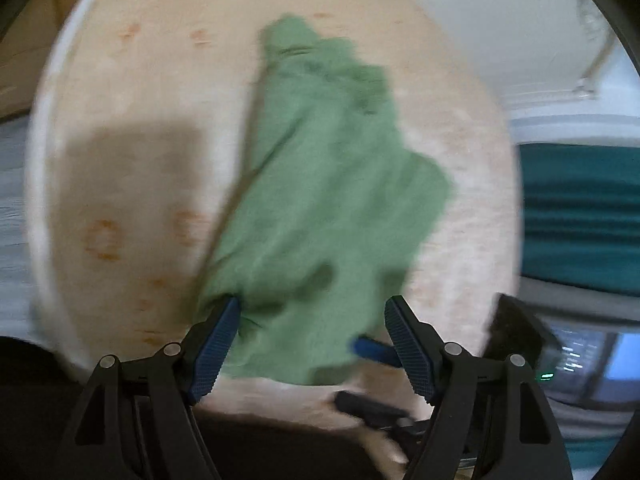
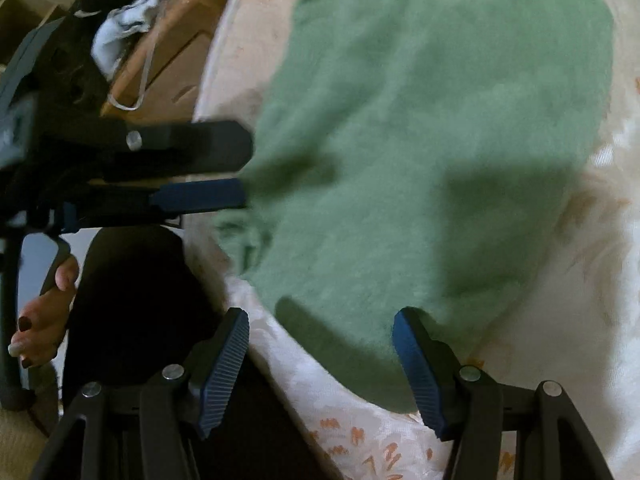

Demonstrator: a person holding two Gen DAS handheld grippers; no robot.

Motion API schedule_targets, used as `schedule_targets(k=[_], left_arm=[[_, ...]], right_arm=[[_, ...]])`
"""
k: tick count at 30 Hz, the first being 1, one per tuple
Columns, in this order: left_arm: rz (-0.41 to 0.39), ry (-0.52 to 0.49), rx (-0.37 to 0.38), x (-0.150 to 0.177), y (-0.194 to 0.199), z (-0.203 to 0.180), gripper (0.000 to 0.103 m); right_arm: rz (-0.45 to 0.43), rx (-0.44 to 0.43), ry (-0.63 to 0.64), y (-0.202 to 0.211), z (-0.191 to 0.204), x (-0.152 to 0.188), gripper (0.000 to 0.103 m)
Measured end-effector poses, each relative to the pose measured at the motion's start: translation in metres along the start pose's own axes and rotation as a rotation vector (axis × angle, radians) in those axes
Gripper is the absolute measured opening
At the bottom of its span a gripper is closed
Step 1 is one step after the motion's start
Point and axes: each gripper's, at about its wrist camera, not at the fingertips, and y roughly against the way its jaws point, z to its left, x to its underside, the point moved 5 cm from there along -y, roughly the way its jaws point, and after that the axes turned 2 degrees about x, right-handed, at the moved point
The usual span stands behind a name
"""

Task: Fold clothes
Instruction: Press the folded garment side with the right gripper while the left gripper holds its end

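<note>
One clothes heap (image 2: 124,20) beyond table (image 2: 360,420).

place: home | signs: floral tablecloth (image 2: 360,440); heaped laundry (image 2: 120,20); teal curtain (image 1: 580,216)

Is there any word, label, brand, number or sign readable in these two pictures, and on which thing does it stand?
None can be read.
Crumpled green cloth garment: no label or print visible.
Cream tablecloth with orange pattern: orange marks are ornament, not letters.
Dark device with lit display at the right edge of the left wrist view: green and white marks, too small and blurred to read.
</note>
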Motion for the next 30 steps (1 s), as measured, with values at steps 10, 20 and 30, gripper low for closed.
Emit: schedule_targets(k=[10,20,30], left_arm=[[0.001,0.015,0.155,0.007,0.022,-0.010,0.077],[0.061,0.137,-0.135,0.010,0.009,0.024,0.077],[0.126,0.111,-0.048,0.007,-0.008,0.002,0.032]], right_arm=[[-0.067,-0.032,-0.112,0.032,-0.018,-0.006,0.062],[-0.028,-0.139,-0.374,0.018,-0.069,-0.041,0.064],[0.050,-0.275,-0.431,-0.018,-0.041,0.014,0.043]])
